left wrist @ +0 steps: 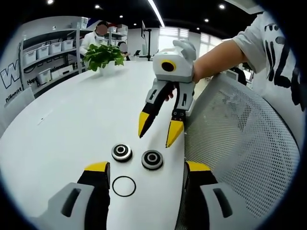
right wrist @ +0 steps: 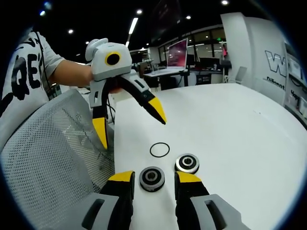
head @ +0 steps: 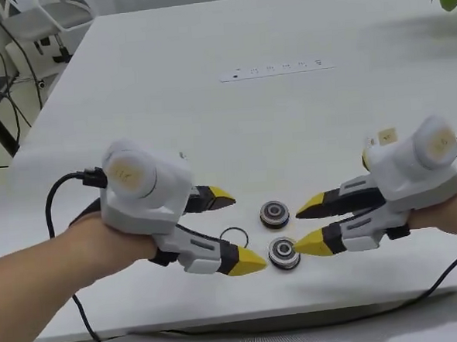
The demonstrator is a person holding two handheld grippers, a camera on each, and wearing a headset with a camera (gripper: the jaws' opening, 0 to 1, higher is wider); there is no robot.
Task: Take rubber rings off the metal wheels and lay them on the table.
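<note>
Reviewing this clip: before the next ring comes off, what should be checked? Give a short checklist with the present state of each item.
1. Left gripper jaws open, nothing held: ok.
2. Right gripper jaws open, nothing held: ok.
3. One rubber ring lies flat on the table, apart from both wheels: ok.
4. Near wheel lies flat, just ahead of the right gripper's jaws: ok.
5. Far wheel lies flat, untouched by either gripper: ok.
6. Which wheel has a ring on it: cannot tell.
</note>
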